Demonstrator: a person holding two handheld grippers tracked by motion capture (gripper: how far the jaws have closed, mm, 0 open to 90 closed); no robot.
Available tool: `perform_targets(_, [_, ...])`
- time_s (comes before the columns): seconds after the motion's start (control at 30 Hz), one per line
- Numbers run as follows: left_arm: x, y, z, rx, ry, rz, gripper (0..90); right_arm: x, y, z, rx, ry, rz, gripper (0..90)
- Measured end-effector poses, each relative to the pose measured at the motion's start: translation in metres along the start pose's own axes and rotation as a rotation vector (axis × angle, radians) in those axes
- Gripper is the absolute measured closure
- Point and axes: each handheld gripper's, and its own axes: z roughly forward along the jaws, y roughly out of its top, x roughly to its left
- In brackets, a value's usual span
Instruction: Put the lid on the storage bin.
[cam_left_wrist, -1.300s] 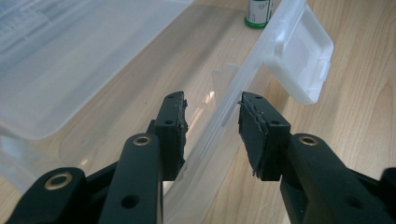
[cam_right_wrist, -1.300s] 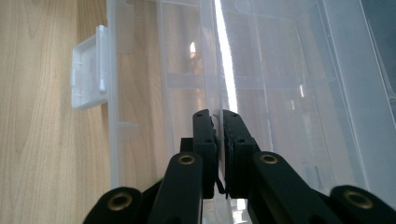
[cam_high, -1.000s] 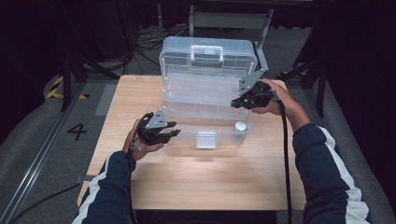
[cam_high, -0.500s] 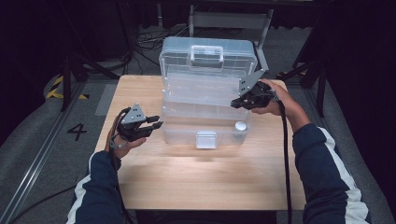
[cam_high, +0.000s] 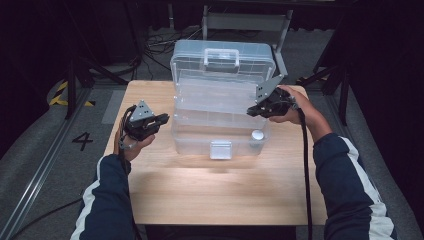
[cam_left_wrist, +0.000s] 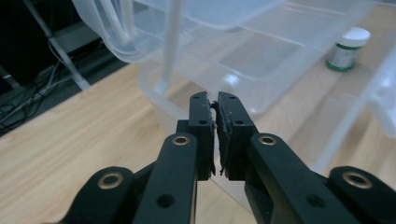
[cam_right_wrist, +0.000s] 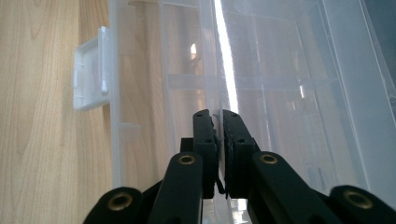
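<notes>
Standing on a pale wooden table (cam_high: 210, 195), clear storage box (cam_high: 220, 107), grey floor, dark surroundings, left fingers clenched empty, right clenched.

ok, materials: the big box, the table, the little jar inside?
Box: clear moulded plastic, likely; see-through walls, glossy highlights, white latch.
Table: light wood or wood-look laminate; grain lines, matte sheen.
Jar: too small to tell; white cap looks plastic, body dark greenish with a label.

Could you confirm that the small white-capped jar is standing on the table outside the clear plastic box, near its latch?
Not quite: the high view shows the small white-capped jar standing inside the clear plastic box, in its bottom compartment, near the latch.
</notes>
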Motion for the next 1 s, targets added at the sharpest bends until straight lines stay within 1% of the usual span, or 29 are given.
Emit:
perform_targets(0.07, [0.004, 0.006, 0.002, -0.006, 0.010, 0.002, 88.4, 0.000, -0.001, 0.000, -0.004, -0.002, 0.001, 86.3])
perform_targets(0.1, [0.004, 0.006, 0.002, -0.006, 0.010, 0.002, 89.3, 0.000, -0.001, 0.000, -0.004, -0.002, 0.001, 86.3])
perform_targets(0.17, [0.008, 0.013, 0.004, -0.009, 0.021, -0.001, 89.4, 0.000, -0.001, 0.000, -0.006, -0.002, 0.002, 86.3])
perform_targets(0.23, [0.012, 0.021, 0.006, -0.011, 0.032, -0.003, 89.7, 0.001, -0.002, 0.000, -0.007, -0.001, 0.003, 86.3])
perform_targets(0.27, [0.014, 0.025, 0.007, -0.018, 0.030, -0.006, 89.8, 0.001, -0.002, 0.000, -0.008, 0.001, 0.002, 86.3])
perform_targets(0.3, [0.015, 0.029, 0.008, -0.019, 0.039, 0.000, 89.8, 0.001, -0.002, 0.000, -0.008, 0.001, 0.002, 86.3])
perform_targets(0.33, [0.017, 0.035, 0.009, -0.021, 0.044, -0.003, 89.8, 0.001, -0.002, 0.000, -0.008, 0.003, 0.004, 86.3])
perform_targets(0.43, [0.019, 0.046, 0.013, -0.019, 0.056, 0.008, 89.8, 0.001, -0.003, 0.000, -0.009, 0.004, 0.003, 86.3])
perform_targets(0.47, [0.019, 0.049, 0.014, -0.024, 0.052, 0.006, 89.9, 0.002, -0.002, 0.000, -0.008, 0.005, 0.004, 86.3])
perform_targets(0.5, [0.020, 0.053, 0.014, -0.029, 0.058, 0.015, 89.9, 0.002, -0.002, 0.000, -0.006, 0.001, 0.002, 86.3])
perform_targets(0.53, [0.020, 0.056, 0.015, -0.032, 0.062, 0.015, 89.9, 0.002, -0.002, 0.000, -0.005, 0.001, 0.004, 86.3])
perform_targets(0.57, [0.020, 0.056, 0.015, -0.032, 0.062, 0.015, 89.9, 0.002, -0.002, 0.000, -0.005, 0.001, 0.004, 86.3])
perform_targets(0.6, [0.022, 0.063, 0.017, -0.046, 0.057, 0.012, 89.9, 0.002, -0.002, 0.000, -0.006, 0.002, 0.004, 86.3])
perform_targets(0.63, [0.022, 0.063, 0.017, -0.046, 0.057, 0.012, 89.9, 0.002, -0.002, 0.000, -0.006, 0.003, 0.004, 86.3])
perform_targets(0.67, [0.024, 0.068, 0.018, -0.059, 0.054, 0.010, 89.9, 0.002, -0.002, 0.000, -0.006, 0.003, 0.005, 86.3])
perform_targets(0.73, [0.027, 0.075, 0.020, -0.068, 0.060, 0.017, 89.9, 0.002, -0.002, 0.000, -0.004, 0.000, 0.004, 86.3])
perform_targets(0.77, [0.027, 0.075, 0.020, -0.068, 0.060, 0.017, 89.9, 0.002, -0.002, 0.000, -0.003, 0.000, 0.002, 86.3])
perform_targets(0.8, [0.029, 0.079, 0.021, -0.065, 0.060, 0.014, 89.9, 0.002, -0.002, 0.000, -0.001, -0.001, 0.002, 86.3])
perform_targets(0.87, [0.035, 0.087, 0.024, -0.075, 0.057, 0.008, 90.0, 0.003, -0.001, 0.000, 0.006, -0.001, 0.000, 86.2])
perform_targets(0.9, [0.035, 0.087, 0.024, -0.075, 0.057, 0.008, 90.0, 0.002, -0.001, 0.000, 0.007, -0.004, -0.005, 86.2])
perform_targets(0.97, [0.038, 0.091, 0.027, -0.067, 0.062, 0.014, 90.0, 0.002, -0.001, 0.000, 0.008, -0.003, -0.005, 86.2])
perform_targets(1.0, [0.038, 0.092, 0.030, -0.064, 0.060, 0.006, 89.9, 0.002, -0.001, 0.000, 0.008, -0.003, -0.003, 86.2])
